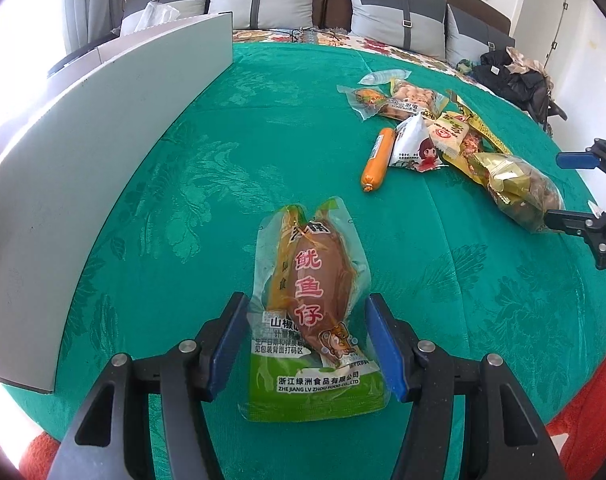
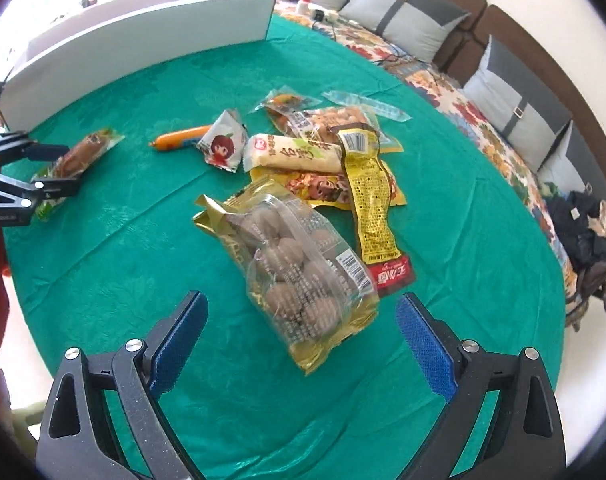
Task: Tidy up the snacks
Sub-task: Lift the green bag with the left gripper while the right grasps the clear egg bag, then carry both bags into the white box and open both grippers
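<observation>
While our left tool (image 1: 307, 344) sits wide around the squid pack (image 1: 313, 312) and our right tool (image 2: 303, 344) gapes wide by the egg bag (image 2: 303, 276), we see all snacks on the green bed cover (image 1: 223, 168), none in the white box (image 1: 115, 152).

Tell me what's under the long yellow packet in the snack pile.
The yellow packet lies across a cream rice-cracker pack, a yellow pouch with a cartoon face and the peanut bag. Their covered parts are hidden.
</observation>
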Demonstrator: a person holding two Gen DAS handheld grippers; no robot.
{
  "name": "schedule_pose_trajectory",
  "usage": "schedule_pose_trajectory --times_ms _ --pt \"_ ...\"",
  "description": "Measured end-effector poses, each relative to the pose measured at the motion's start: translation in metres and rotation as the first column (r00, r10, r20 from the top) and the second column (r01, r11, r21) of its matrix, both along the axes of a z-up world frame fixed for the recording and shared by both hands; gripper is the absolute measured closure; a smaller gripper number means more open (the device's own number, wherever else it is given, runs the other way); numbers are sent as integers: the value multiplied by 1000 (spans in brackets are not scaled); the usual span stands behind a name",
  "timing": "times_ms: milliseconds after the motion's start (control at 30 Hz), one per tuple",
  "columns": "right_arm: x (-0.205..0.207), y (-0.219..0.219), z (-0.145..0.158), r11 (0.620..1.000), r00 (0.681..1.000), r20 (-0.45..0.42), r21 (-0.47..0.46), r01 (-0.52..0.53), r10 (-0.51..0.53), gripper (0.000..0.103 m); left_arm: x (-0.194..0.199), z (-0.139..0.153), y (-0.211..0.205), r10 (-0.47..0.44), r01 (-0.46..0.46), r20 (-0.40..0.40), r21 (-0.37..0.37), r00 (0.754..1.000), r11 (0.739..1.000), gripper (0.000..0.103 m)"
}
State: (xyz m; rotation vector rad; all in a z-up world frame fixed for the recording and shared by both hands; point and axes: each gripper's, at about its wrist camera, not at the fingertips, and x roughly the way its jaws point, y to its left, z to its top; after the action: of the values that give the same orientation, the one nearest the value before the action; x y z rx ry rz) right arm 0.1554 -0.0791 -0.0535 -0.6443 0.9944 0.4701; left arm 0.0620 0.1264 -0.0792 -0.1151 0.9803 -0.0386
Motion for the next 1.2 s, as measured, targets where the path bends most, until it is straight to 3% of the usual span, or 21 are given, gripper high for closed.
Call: schedule_pose_trajectory --times_ms 67,133,200,333,400,467,567,633,1000,1100,1200 --pt "15 1 -10 999 999 -38 6 31 -31 7 0 0 5 6 -6 2 -36 1000 999 44" --pt "27 -1 -16 991 985 -140 77 108 -96 7 -1 1 10 10 -10 1 -71 1000 997 44" --pt "25 -4 -11 976 975 -165 133 175 -152 8 -1 1 13 9 -9 -1 -91 1000 996 44" --pt "6 -11 3 904 898 -390 278 326 -203 7 2 1 8 -4 4 -3 -62 1000 998 44" --pt "-6 -10 9 883 879 -433 309 352 -199 8 4 0 3 -10 10 -3 -30 1000 1000 44" --pt "-14 -8 13 887 889 -405 300 351 -215 8 5 -1 -3 -15 15 -3 5 1000 1000 43" --pt "-16 -2 14 915 923 -286 235 328 -258 8 3 -2 -7 -25 25 -6 42 1000 999 43" --pt "-11 -2 9 913 924 -251 218 345 -289 7 2 -2 -7 -24 24 -7 48 1000 999 43" --pt "-1 -15 -36 859 862 -322 209 468 -391 7 3 -4 -12 -37 38 -8 97 999 995 43" --pt "-1 -15 -38 867 867 -302 186 462 -397 8 3 -4 -12 -37 37 -9 95 999 995 44" --pt "0 -11 -29 882 893 -257 205 425 -371 8 2 -3 -8 -35 36 -10 55 999 998 47"
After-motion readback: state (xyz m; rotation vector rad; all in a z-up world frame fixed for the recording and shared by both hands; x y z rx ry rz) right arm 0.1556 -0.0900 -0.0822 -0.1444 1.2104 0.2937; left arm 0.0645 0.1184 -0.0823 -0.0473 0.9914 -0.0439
